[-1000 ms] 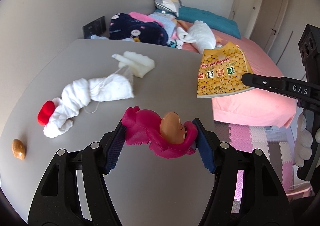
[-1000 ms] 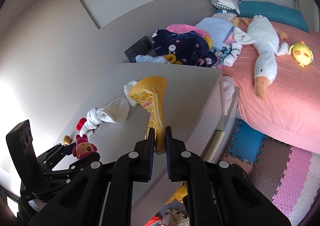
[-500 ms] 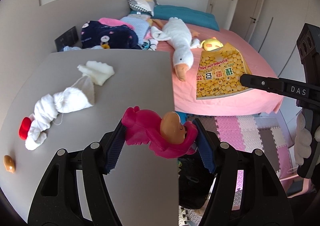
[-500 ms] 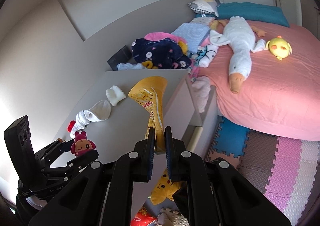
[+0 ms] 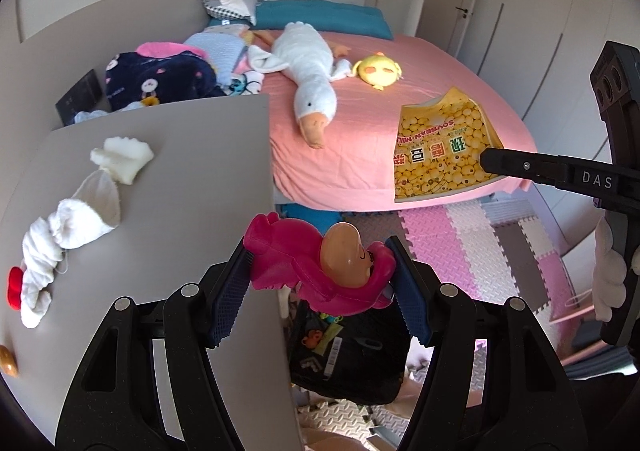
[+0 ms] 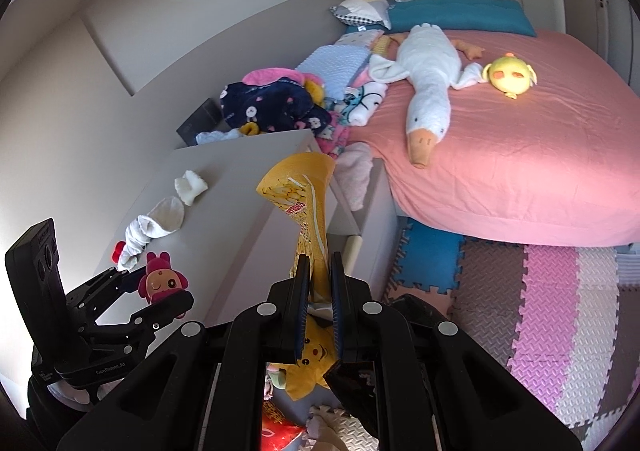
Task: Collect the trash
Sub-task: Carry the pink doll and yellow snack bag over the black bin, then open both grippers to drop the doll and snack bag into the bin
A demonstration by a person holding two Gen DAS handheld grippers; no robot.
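Both grippers are loaded and past the desk point(image 5: 168, 187) edge, so the step in hand looks like the carry toward a drop-off; the left gripper point(image 5: 320, 283) has its fingers clamped on a pink doll point(image 5: 316, 271), held crosswise between the blue pads; the right gripper point(image 6: 318, 303) has its fingers pinched tight on a yellow snack bag point(image 6: 304, 203), which stands up from them toward twelve o'clock; in the left wrist view that same bag hangs at about two o'clock, in front of the pink bed point(image 5: 360, 155); below the doll, at six o'clock, a dark bag point(image 5: 344, 355) with wrappers inside sits on the floor beside the desk, probably the bin; the next move likely calls for lowering each load over that opening and releasing; white socks point(image 5: 68, 227) remain on the desk at nine o'clock.
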